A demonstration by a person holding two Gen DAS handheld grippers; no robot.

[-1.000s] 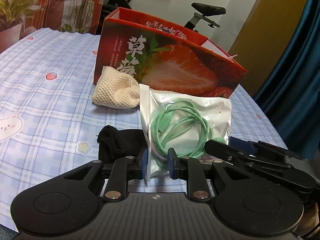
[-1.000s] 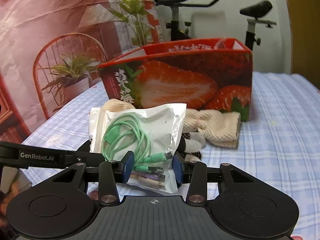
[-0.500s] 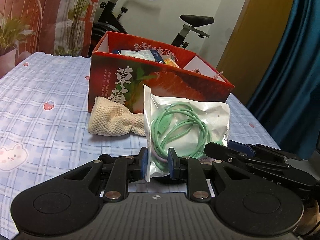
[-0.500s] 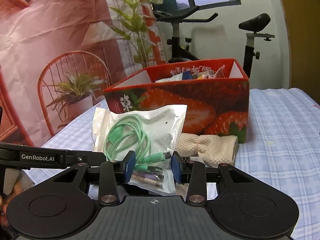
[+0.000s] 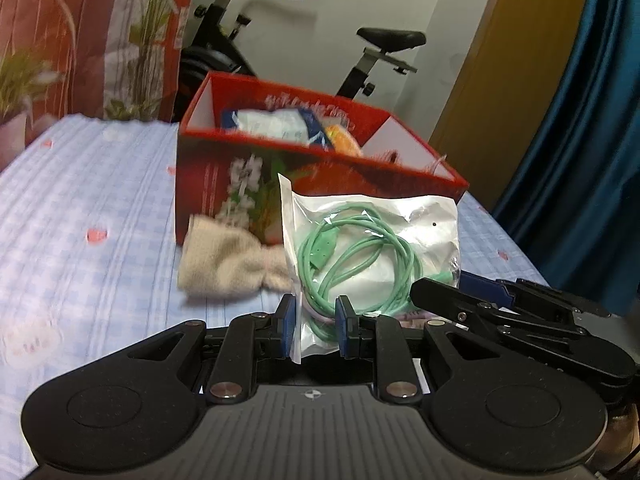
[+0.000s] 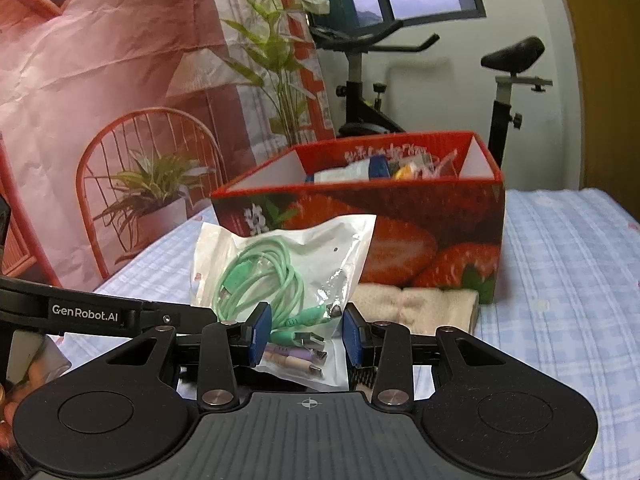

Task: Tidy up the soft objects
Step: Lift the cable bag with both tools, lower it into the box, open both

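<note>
- "GenRobot.AI" stands in white letters on the black arm of the left gripper (image 6: 86, 314), at the left edge of the right wrist view.
- White Chinese characters run along the inner back wall of the red strawberry box (image 6: 400, 152); they are too blurred to read.
- Large white characters on the box's front (image 5: 244, 184) are smeared by blur.

A clear plastic bag (image 5: 372, 248) holding a coiled mint-green cable (image 5: 356, 264) stood upright at the centre of both views, lifted clear of the cloth. Behind it, an open red strawberry-printed box (image 6: 400, 232) held packets. A cream knitted cloth (image 5: 228, 264) lay against the box's base.
</note>
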